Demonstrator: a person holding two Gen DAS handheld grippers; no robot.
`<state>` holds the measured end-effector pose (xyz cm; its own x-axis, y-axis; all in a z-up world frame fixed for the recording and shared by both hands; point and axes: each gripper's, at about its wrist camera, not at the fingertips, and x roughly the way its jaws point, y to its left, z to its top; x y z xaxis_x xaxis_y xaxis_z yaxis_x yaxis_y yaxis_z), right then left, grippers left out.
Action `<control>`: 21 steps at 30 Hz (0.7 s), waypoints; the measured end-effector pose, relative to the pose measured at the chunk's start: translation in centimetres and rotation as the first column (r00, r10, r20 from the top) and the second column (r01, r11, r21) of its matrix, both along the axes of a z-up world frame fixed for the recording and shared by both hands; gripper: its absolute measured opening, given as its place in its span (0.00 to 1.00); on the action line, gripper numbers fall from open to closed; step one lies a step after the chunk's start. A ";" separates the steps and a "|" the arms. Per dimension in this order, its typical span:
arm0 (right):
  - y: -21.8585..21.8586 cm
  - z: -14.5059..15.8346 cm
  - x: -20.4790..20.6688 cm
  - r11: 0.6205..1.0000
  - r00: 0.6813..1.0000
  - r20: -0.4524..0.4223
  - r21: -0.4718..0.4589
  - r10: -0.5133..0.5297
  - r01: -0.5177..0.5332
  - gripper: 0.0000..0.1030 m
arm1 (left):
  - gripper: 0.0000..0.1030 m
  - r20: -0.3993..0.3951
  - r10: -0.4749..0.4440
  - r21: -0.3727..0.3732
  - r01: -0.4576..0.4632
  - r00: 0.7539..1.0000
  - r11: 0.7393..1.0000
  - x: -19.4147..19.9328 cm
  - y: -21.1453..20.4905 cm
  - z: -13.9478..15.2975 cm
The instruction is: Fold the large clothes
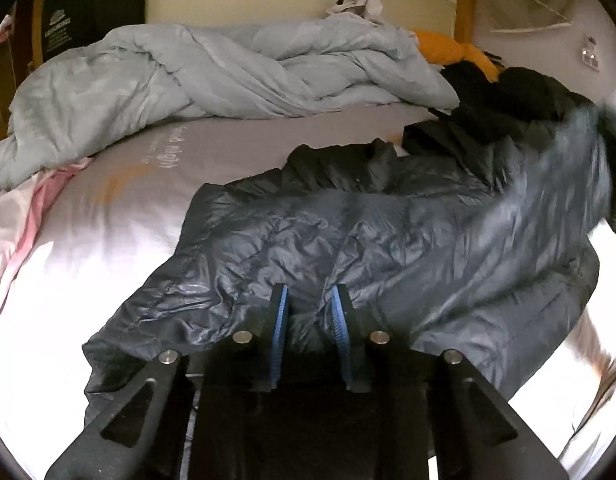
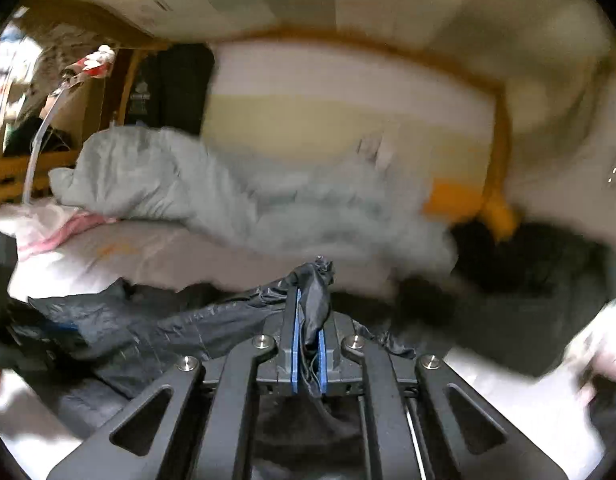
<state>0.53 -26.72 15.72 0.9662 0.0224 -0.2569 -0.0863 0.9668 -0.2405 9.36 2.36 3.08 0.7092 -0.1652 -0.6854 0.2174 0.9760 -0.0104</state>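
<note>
A dark navy puffer jacket (image 1: 387, 240) lies spread across the white bed sheet (image 1: 88, 280). My left gripper (image 1: 309, 300) rests low on the jacket's near edge, its blue pads (image 1: 282, 320) apart with dark fabric lying between them; I cannot tell whether it grips. My right gripper (image 2: 309, 320) is shut on a bunched fold of the jacket (image 2: 313, 300) and holds it lifted above the bed. The rest of the jacket (image 2: 168, 320) trails down to the left in the right wrist view. The left gripper shows there at the far left edge (image 2: 4, 280).
A crumpled pale blue duvet (image 1: 208, 80) lies across the far side of the bed. Pink-and-white cloth (image 1: 20, 220) sits at the left edge. Black clothes (image 1: 507, 96) and an orange item (image 1: 447, 48) pile at the far right. A wooden bed frame (image 2: 499, 140) stands behind.
</note>
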 end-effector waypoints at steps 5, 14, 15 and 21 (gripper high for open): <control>0.1 -7.1 -2.9 0.998 0.965 -0.256 -0.056 -0.051 0.038 0.07 | 0.21 -0.036 -0.005 0.009 0.005 0.999 1.000 0.0 0.6 -0.4; 0.6 -11.7 -11.2 0.996 0.898 -0.438 0.058 -0.036 0.069 0.08 | 0.21 0.000 -0.033 0.002 0.033 0.999 0.999 -1.4 -0.2 1.0; 0.5 -12.4 -11.1 0.995 0.884 -0.465 0.052 -0.053 0.086 0.08 | 0.21 0.000 -0.036 0.005 0.036 0.999 0.999 -1.5 -0.2 1.1; -3.6 -12.7 -12.2 0.945 0.836 -0.545 0.229 -0.074 0.232 0.62 | 0.41 0.030 -0.051 -0.008 0.051 0.998 0.999 -2.4 0.1 2.0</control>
